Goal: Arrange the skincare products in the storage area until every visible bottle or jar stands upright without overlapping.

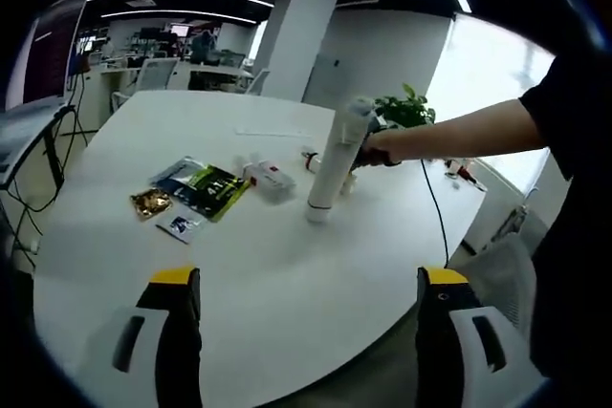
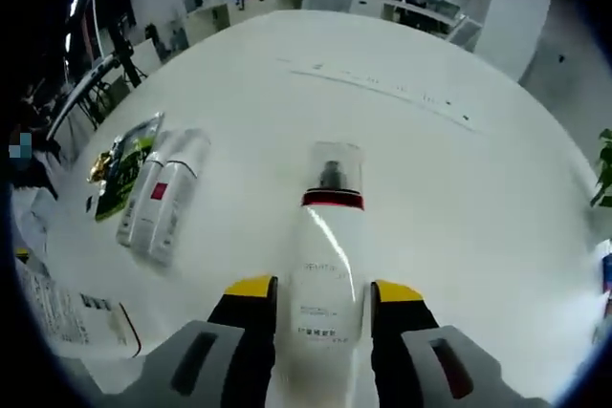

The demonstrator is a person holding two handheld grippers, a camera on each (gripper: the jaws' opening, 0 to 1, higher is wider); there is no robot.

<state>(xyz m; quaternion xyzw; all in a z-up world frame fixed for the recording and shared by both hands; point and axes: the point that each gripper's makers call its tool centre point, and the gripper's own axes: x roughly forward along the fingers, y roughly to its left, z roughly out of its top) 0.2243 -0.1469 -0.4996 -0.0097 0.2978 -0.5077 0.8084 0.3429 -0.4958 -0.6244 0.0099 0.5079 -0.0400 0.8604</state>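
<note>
In the right gripper view my right gripper (image 2: 323, 295) is shut on a white bottle (image 2: 323, 274) with a red band and a clear cap, which points away along the jaws. Two white tubes (image 2: 164, 193) lie side by side on the white table (image 2: 459, 188), left of it. In the left gripper view a tall white tube (image 1: 335, 164) stands upright mid-table. A person's arm holds the right gripper (image 1: 369, 152) just behind it. The white tubes (image 1: 268, 177) lie left of it. My left gripper (image 1: 311, 279) hangs open over the near table edge, holding nothing.
Green packets (image 1: 206, 188), a gold packet (image 1: 151, 203) and a small sachet (image 1: 180, 226) lie left of the tubes. A printed white package (image 2: 67, 317) sits at the lower left of the right gripper view. A potted plant (image 1: 406, 107) and office chairs (image 1: 153, 74) stand beyond the table.
</note>
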